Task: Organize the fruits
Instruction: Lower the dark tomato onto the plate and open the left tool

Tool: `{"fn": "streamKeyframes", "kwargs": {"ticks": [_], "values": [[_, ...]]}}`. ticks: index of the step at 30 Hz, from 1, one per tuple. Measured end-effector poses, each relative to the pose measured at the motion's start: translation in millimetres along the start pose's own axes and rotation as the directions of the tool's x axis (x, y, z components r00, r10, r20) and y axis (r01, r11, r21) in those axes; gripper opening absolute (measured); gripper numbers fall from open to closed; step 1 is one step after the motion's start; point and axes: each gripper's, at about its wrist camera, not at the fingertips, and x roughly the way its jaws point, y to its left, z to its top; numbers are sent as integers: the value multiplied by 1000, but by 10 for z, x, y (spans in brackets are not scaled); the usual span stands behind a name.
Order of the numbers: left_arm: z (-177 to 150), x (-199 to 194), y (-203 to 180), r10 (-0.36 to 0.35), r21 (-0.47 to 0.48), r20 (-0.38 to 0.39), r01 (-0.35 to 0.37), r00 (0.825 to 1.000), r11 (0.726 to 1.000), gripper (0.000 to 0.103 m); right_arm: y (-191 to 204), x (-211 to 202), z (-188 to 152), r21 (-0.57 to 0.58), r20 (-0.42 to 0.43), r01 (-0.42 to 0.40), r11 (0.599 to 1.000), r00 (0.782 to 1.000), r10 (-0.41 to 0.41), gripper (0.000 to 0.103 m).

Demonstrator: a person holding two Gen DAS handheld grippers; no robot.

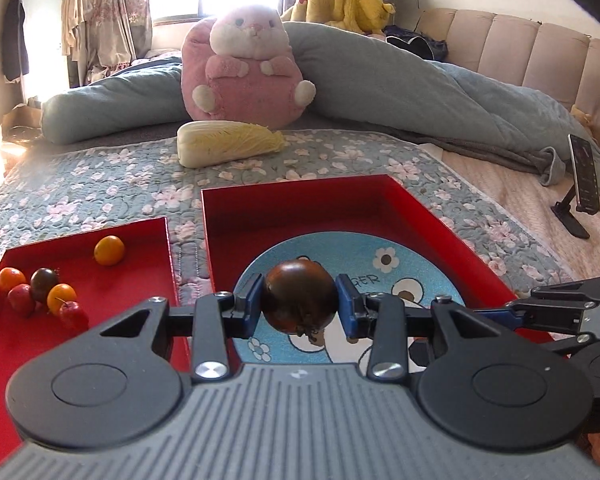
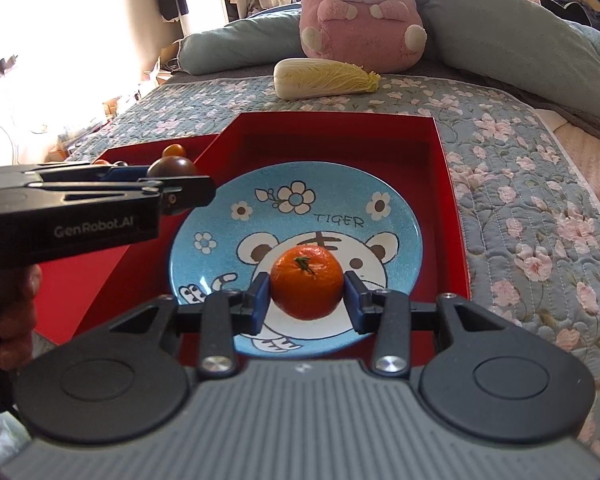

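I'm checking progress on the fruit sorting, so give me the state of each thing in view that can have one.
Left tongs: shut on dark tomato, above the plate.
Right tongs: shut on orange fruit, above the plate.
Blue plate: in the large red tray, nothing resting on it.
Small red tray: holds six small fruits.
Cabbage: lying on the quilt.
Phone: propped on its stand.

A home bedroom: padded headboard (image 1: 540, 48), floral quilt (image 1: 100, 184), rumpled duvet (image 1: 400, 80) (pink plush toy (image 1: 244, 64) on it)
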Motion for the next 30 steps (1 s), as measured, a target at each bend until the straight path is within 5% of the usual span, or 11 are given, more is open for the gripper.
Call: {"fn": "streamKeyframes", "kwargs": {"ticks": [13, 30], "values": [[-41, 422, 77, -10, -34, -96, 6, 995, 999, 44, 30, 238, -34, -7, -37, 3, 1000, 999, -3, 43], [-104, 518, 62, -49, 0, -147, 50, 988, 999, 44, -26, 310, -38, 5, -43, 21, 1000, 999, -21, 43]]}}
